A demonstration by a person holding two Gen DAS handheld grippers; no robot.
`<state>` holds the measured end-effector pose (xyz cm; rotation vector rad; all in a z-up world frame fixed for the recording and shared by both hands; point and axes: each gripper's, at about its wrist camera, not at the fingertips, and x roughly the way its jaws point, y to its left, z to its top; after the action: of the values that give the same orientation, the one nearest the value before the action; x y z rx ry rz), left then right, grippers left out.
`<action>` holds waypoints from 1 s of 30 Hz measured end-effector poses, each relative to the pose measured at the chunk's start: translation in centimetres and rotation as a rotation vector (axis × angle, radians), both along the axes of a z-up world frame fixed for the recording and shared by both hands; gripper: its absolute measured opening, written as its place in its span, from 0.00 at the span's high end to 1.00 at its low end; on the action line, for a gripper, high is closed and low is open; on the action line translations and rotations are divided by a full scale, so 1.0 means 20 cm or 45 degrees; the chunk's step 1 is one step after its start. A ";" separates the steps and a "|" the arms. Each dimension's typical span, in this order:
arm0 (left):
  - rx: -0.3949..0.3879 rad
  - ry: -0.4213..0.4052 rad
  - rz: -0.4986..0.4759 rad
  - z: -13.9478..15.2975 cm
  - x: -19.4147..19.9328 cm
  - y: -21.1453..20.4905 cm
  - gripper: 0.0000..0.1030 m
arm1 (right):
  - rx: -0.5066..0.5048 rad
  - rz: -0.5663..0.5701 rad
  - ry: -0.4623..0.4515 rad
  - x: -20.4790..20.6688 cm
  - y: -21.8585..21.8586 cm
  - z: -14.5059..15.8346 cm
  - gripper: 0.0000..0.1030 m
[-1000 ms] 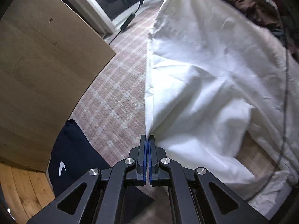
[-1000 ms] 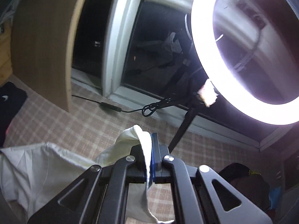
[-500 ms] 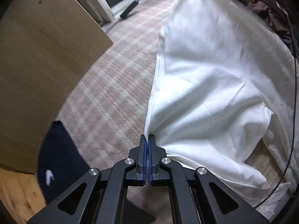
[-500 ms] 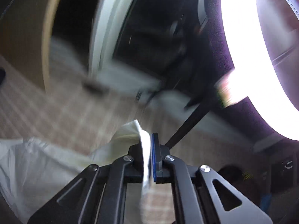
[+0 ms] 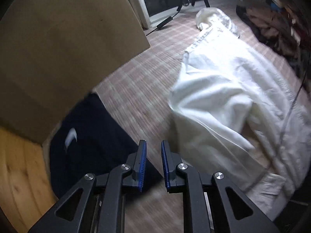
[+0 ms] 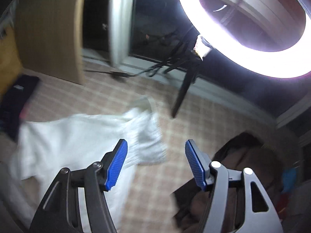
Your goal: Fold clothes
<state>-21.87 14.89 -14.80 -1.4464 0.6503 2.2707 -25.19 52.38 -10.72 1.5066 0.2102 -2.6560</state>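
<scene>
A white garment (image 5: pixel 223 89) lies spread and wrinkled on the checked carpet, running from the near right to the far middle of the left wrist view. My left gripper (image 5: pixel 153 149) is open and empty, just left of the garment's near edge. In the right wrist view the same white garment (image 6: pixel 81 136) lies on the carpet at lower left, blurred. My right gripper (image 6: pixel 155 149) is wide open and empty above its end.
A dark navy garment (image 5: pixel 85 143) with a white logo lies left of my left gripper. A wooden panel (image 5: pixel 58 48) stands at left. A lit ring light (image 6: pixel 252 44) on a stand and cables sit by the window. A pile of dark clothes (image 5: pixel 272 25) lies at far right.
Both grippers have opened and let go of the white garment, which has dropped onto the carpet. The left gripper has drawn back to the left; both views are blurred by motion.
</scene>
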 end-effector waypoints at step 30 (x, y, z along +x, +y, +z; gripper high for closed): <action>-0.052 -0.017 0.196 -0.47 1.04 0.71 0.54 | -0.606 -0.120 -0.116 1.56 0.42 -0.25 0.32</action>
<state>-1.08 29.13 -24.17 -1.5800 0.6036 2.3736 6.08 60.71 -15.65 1.4913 -0.4753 -2.4477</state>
